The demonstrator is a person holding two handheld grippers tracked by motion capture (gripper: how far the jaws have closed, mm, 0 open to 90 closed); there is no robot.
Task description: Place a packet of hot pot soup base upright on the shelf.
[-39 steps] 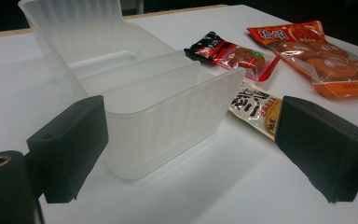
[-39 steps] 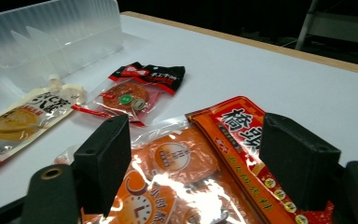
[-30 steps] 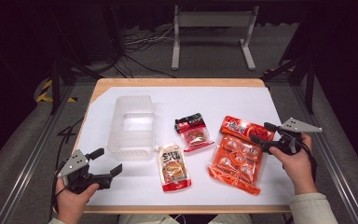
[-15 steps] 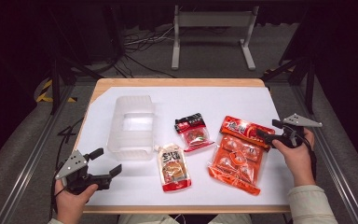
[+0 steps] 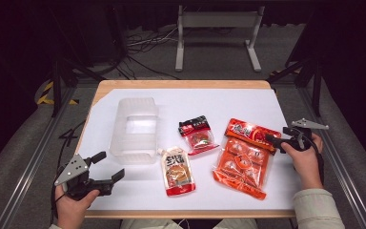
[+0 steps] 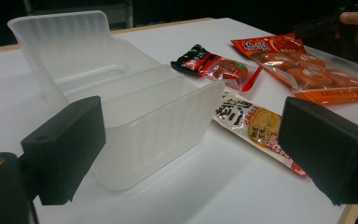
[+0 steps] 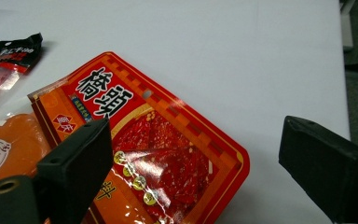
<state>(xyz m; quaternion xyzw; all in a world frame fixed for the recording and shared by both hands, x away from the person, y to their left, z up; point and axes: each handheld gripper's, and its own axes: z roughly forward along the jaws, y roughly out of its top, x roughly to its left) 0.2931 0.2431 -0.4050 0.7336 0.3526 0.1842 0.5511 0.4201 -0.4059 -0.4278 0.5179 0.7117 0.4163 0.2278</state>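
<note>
My right hand-held gripper (image 5: pixel 277 140) hangs with jaws wide apart at the near corner of the big orange-red snack pack (image 7: pixel 154 154), which lies just ahead and below it on the counter (image 5: pixel 267 102), its long axis running away to my left. My left hand-held gripper (image 5: pixel 106 168), also spread, faces the clear plastic bin (image 6: pixel 121 93), farther off.

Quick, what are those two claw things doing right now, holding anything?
Left gripper: open, holding nothing, near the clear plastic container.
Right gripper: open, holding nothing, over the big orange-red snack bag.
</note>
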